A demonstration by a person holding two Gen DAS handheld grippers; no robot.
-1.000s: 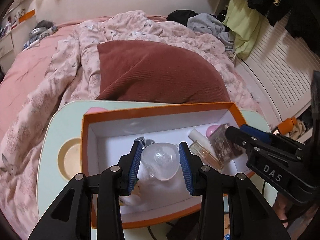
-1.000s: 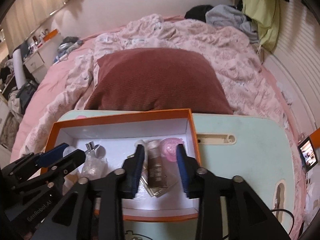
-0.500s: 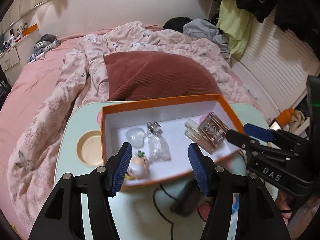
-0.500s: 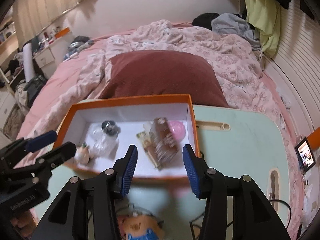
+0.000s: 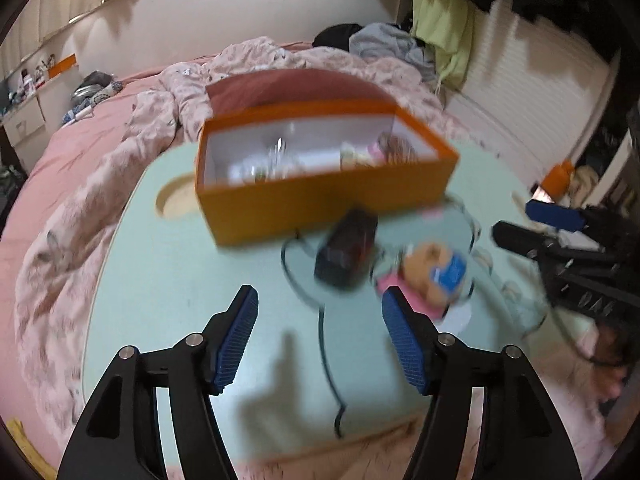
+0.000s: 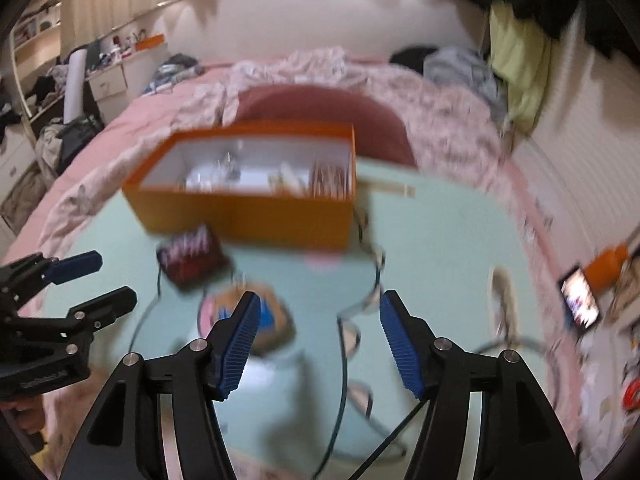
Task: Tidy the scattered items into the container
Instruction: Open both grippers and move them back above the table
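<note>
Left tongs (image 5: 319, 330) spread, empty, above the pale green table (image 5: 168, 280). Orange box (image 5: 320, 196) at the table's far side, holding blurred small items. Before it: a dark object (image 5: 346, 250), then a round toy (image 5: 434, 276). Right tongs (image 6: 320, 336) spread, empty.

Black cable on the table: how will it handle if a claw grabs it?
Black cable lies in loose curves across the green table, so probably floppy and will trail. It seems to run to the dark device, so pulling may drag that. Thin, so it could slip from the pads.
</note>
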